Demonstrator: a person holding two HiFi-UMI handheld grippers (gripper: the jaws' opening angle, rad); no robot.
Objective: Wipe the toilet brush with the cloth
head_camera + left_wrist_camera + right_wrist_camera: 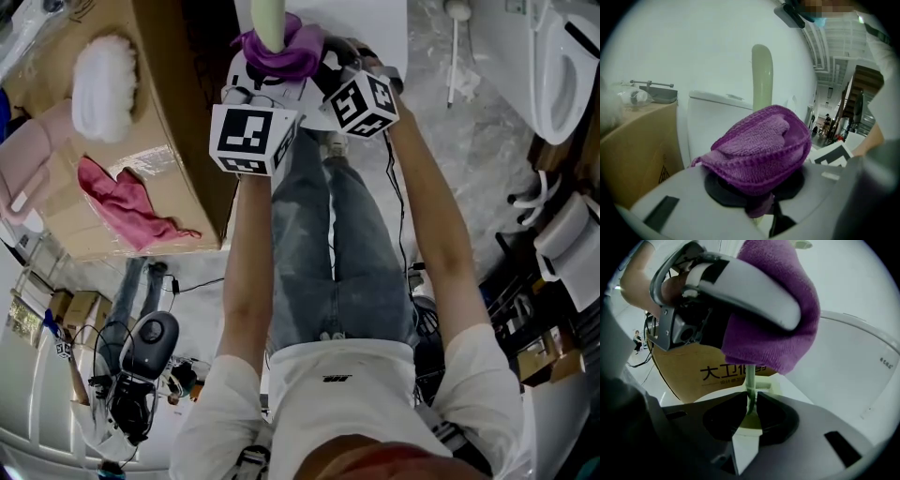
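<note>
While the right gripper point(749, 405) pinches the brush handle point(750, 379), the left gripper point(761, 200) clamps the purple cloth point(759, 145) round it just beyond.

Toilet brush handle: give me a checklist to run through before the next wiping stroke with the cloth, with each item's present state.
1. Hold of the right gripper on the brush handle: ok, the thin stem is pinched between its fingers.
2. Hold of the left gripper on the purple cloth: ok, the cloth is bunched between its fingers.
3. Cloth wrapped around the handle: ok, the head view shows it circling the handle.
4. Bare handle ahead of the cloth: ok, it rises clear above the cloth.
5. Condition of the brush head: cannot tell, out of view.
</note>
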